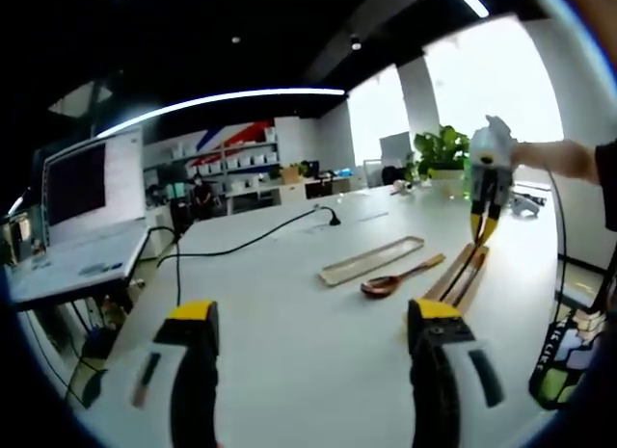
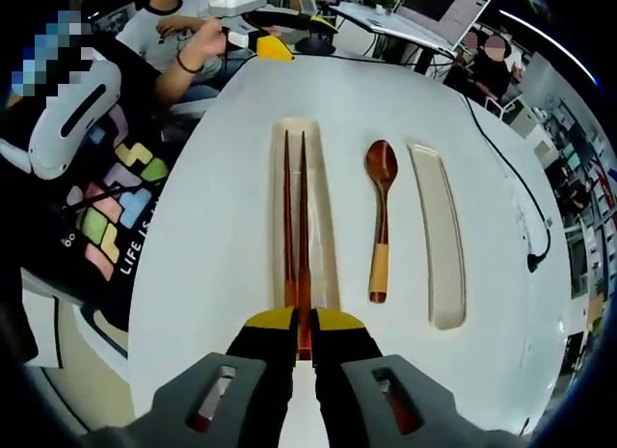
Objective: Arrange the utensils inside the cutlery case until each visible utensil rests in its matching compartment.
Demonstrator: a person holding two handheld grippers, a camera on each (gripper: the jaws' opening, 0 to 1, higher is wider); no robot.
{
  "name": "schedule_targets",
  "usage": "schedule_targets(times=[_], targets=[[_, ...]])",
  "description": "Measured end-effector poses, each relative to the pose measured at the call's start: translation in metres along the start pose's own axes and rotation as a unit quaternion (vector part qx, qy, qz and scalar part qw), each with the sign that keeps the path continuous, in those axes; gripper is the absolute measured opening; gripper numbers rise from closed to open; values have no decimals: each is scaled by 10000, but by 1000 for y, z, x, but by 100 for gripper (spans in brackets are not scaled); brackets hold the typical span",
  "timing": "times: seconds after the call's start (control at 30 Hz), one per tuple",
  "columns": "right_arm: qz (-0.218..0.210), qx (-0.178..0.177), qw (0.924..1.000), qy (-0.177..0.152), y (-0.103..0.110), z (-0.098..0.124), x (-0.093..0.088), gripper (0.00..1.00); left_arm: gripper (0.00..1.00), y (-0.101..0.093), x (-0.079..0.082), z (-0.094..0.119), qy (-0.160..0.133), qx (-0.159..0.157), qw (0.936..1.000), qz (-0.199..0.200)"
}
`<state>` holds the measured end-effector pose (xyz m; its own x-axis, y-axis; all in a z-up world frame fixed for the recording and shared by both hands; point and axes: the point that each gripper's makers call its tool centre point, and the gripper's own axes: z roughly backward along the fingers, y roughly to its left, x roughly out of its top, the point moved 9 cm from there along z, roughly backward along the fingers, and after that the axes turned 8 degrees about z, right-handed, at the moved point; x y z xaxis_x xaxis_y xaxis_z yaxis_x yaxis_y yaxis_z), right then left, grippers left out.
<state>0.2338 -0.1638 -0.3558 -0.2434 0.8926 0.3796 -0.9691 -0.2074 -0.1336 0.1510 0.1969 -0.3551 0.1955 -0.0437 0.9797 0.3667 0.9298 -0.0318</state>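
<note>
Two chopsticks [image 2: 297, 226] pinched by right tongs [image 2: 303, 325]; left tongs [image 1: 313, 318] gape wide.

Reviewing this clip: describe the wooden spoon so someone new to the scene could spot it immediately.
On the white table, two long shallow trays lie side by side. The wooden spoon lies on the bare tabletop between them, beside the tray with the chopsticks. It alone has a dark reddish bowl and a paler handle end.

Chopsticks [image 2: 297, 217] in tray [image 2: 323, 265]; spoon [image 2: 381, 217] between trays.
</note>
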Motion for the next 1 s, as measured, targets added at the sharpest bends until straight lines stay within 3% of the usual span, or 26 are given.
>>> schedule_targets(times=[0.37,1.0], targets=[[28,46,9997,230,3,-21,-6,3,84,0,-1,0,15,30,10000,6],[287,-8,9988,402,-4,-27,-10,4,83,0,-1,1,36,23,10000,18]])
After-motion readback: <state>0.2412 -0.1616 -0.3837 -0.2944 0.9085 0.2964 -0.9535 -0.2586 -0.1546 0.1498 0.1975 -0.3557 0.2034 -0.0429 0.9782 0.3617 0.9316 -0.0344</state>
